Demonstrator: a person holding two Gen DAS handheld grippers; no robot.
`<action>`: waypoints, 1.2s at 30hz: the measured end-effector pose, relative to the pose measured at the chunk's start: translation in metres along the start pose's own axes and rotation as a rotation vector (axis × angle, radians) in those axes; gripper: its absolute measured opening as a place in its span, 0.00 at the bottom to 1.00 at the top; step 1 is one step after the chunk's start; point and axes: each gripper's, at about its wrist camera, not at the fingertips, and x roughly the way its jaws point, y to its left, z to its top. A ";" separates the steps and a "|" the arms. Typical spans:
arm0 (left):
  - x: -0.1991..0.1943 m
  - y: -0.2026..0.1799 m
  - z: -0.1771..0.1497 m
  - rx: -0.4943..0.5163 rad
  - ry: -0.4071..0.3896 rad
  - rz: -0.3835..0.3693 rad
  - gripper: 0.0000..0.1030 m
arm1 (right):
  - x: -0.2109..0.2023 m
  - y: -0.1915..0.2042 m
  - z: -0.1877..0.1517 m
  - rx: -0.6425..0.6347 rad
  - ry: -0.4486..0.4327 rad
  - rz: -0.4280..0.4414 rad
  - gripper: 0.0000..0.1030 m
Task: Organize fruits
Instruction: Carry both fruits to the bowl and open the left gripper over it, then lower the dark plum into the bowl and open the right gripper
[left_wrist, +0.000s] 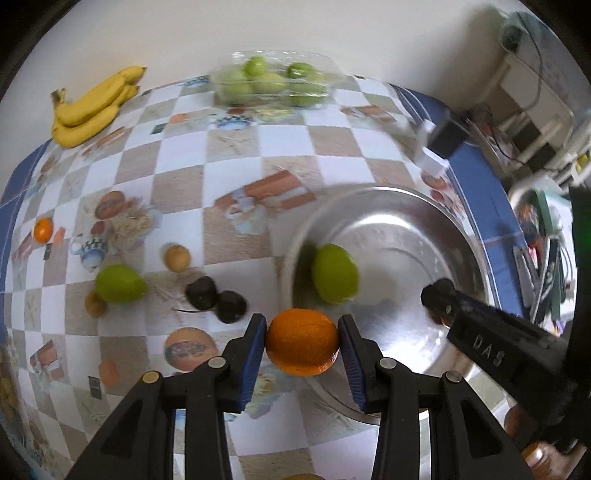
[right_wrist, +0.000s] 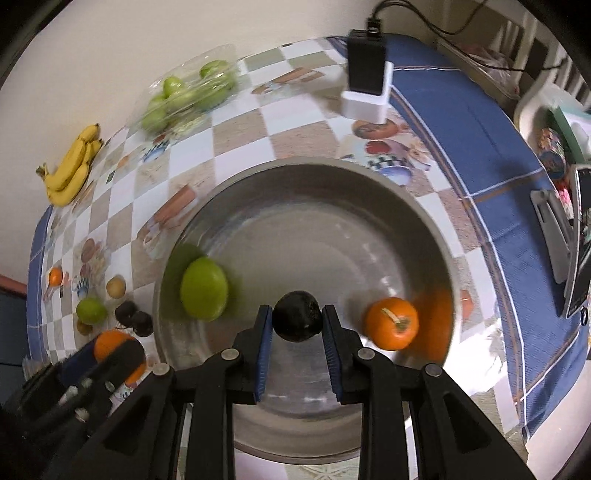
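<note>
My left gripper (left_wrist: 302, 341) is shut on an orange (left_wrist: 302, 341) and holds it over the near-left rim of the steel bowl (left_wrist: 436, 206). My right gripper (right_wrist: 297, 321) is shut on a dark round fruit (right_wrist: 297, 321) above the inside of the bowl (right_wrist: 424, 206). In the bowl lie a green fruit (right_wrist: 203, 288) at the left and a stemmed orange fruit (right_wrist: 391, 323) at the right. On the cloth left of the bowl lie a green fruit (left_wrist: 120, 283), two dark fruits (left_wrist: 216, 301), two small brown fruits (left_wrist: 177, 257) and a small orange (left_wrist: 43, 229).
A banana bunch (left_wrist: 92, 107) lies at the far left by the wall. A clear pack of green fruits (left_wrist: 273, 83) sits at the back. A black adapter in a white holder (right_wrist: 367, 81) stands behind the bowl. A phone on a stand (right_wrist: 569, 236) is at the right.
</note>
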 end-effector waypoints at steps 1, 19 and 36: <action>0.001 -0.004 -0.001 0.008 0.004 -0.007 0.41 | -0.002 -0.004 0.001 0.010 -0.005 0.000 0.27; 0.032 -0.031 -0.010 0.095 0.066 0.041 0.43 | 0.016 -0.022 -0.001 0.043 0.048 -0.002 0.28; 0.023 -0.018 -0.006 0.049 0.040 0.043 0.62 | 0.009 -0.017 0.002 0.021 0.035 -0.017 0.37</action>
